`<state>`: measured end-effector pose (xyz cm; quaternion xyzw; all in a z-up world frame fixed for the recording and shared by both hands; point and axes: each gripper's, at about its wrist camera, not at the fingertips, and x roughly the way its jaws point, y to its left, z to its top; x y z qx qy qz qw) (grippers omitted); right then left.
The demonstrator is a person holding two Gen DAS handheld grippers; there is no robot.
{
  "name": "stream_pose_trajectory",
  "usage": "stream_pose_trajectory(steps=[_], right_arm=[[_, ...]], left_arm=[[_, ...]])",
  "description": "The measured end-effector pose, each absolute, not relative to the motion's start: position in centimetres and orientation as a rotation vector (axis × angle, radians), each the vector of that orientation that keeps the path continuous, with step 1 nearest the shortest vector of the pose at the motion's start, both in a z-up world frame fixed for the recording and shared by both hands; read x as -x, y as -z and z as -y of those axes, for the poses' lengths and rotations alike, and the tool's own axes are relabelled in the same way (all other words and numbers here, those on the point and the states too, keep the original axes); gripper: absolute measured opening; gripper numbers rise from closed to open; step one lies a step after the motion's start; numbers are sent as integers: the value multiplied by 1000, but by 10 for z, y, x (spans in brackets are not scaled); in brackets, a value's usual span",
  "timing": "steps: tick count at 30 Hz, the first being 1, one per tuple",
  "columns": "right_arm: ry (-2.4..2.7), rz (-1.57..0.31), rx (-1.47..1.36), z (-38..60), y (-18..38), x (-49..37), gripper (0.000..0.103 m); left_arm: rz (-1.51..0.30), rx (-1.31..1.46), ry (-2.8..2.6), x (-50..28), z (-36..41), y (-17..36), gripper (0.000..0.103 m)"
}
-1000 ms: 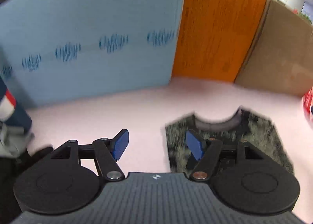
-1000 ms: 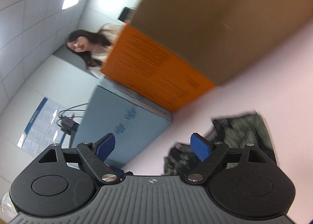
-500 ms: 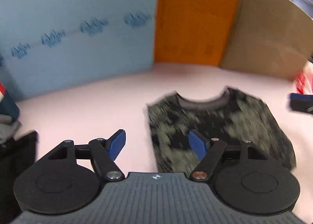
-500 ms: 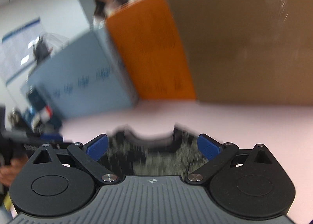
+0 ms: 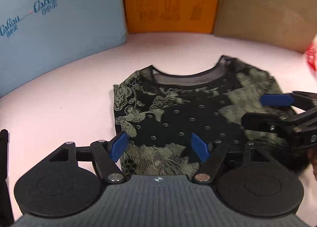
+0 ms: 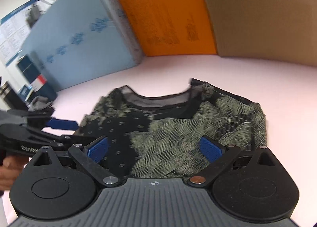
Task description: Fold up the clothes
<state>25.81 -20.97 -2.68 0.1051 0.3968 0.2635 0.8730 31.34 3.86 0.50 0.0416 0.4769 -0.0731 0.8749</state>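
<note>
Black-and-olive lace top (image 5: 178,116) laid flat on pink table (image 5: 65,92), neckline toward orange board (image 5: 170,1). Left gripper (image 5: 160,145) and right gripper (image 6: 154,147) poised over hem, jaws apart, nothing clamped. Both hem corners best pinched evenly.

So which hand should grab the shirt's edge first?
Probably left: the left gripper has open fingers straddling the shirt side edge. The right gripper hangs over the shirt's middle.

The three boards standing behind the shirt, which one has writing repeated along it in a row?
The light blue board, leftmost of the three; the orange board and brown cardboard lack that logo row.
</note>
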Motion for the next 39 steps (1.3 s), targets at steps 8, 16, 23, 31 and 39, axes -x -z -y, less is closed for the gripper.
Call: stream_pose_trajectory(steps=[8, 16, 23, 31, 39], right_arm=[[-553, -820, -177, 200, 29, -275, 101], [-527, -810, -194, 193, 22, -288, 103], [-493, -704, -247, 211, -5, -245, 103], [-419, -706, -248, 239, -7, -172, 103], [-261, -779, -348, 286, 13, -158, 103]], left_arm=[[-1037, -38, 88, -338, -39, 5, 71], [-1057, 0, 42, -342, -42, -4, 70], [-1053, 5, 5, -311, -43, -22, 72], [-1044, -21, 7, -260, -44, -29, 77], [-1062, 124, 68, -238, -66, -13, 79]])
